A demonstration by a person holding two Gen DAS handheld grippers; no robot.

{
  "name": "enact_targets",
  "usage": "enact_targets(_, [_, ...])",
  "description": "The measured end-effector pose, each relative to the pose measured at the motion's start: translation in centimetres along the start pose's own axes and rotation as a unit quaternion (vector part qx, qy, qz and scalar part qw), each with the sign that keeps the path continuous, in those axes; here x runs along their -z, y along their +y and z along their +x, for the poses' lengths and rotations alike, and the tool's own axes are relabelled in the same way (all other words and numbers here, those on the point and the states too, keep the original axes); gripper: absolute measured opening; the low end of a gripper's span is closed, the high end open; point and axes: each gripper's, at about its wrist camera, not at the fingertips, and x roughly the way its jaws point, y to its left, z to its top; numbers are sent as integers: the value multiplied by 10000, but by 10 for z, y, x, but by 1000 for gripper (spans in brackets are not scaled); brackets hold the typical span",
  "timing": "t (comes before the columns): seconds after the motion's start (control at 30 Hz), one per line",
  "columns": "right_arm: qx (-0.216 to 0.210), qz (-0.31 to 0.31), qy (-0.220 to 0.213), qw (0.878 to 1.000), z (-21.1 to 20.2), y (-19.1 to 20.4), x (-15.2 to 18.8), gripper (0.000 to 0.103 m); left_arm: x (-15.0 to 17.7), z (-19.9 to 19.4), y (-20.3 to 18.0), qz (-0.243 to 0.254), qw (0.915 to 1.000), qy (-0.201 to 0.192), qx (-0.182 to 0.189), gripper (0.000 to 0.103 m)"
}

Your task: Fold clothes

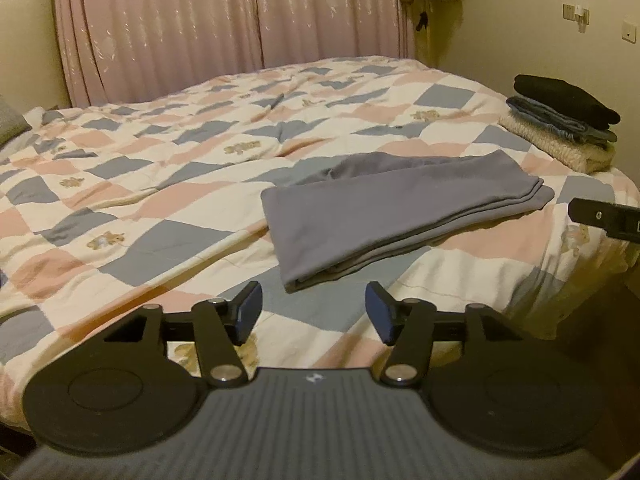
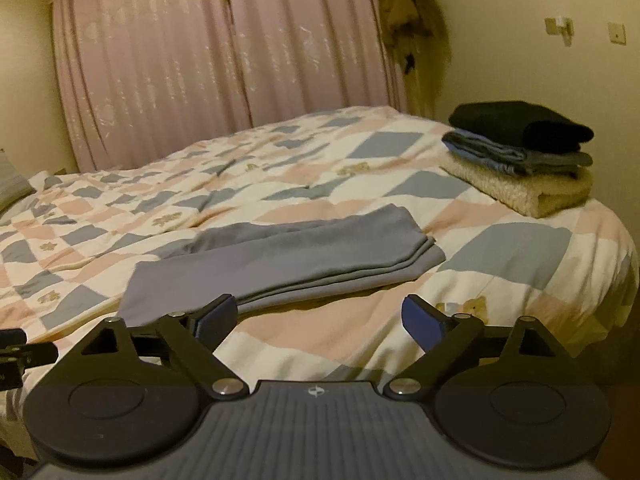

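1. Left wrist view: the left tool [image 1: 313, 312] hangs above the near edge of the bed [image 1: 160, 184], its two blue-padded fingers spread wide with nothing between them.
2. Just ahead of it, a grey garment [image 1: 384, 216] lies on the patchwork quilt, folded into a long flat band with layered edges showing at its right end. Some loose grey cloth bunches behind the fold.
3. At the bed's far right corner sits a stack of folded clothes [image 1: 560, 120]: a black piece on top, blue denim under it, a cream knit at the bottom.
4. The tip of the right tool [image 1: 604, 222] enters at the right edge of this view, well apart from the garment.
5. Right wrist view: the right tool [image 2: 318, 318] also has its fingers wide apart and grips nothing. The grey garment [image 2: 288, 260] lies just beyond its left finger.
6. The stack [image 2: 520, 156] stands to the right, near the bed's corner and close to the drop.
7. My reading: the folding looks mostly done; next would likely be another fold across the middle, or a lift onto the stack.
8. Open quilt lies left and behind; the bed's edge is near on the right.
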Motion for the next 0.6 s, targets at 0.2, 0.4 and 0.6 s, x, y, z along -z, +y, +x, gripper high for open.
enact_targets(0.2, [-109, -281, -77, 9995, -18, 14, 13, 94, 8, -14, 2, 4, 10000, -60, -19, 57])
enact_targets(0.4, [-105, -633, -176, 9978, -17, 29, 18, 96, 8, 1, 29, -453, 9984, 130, 298, 57])
enact_targets(0.6, [-65, -1405, 2, 9901, 22, 62, 31, 96, 6, 43, 76, -1097, 9900, 561, 691, 58])
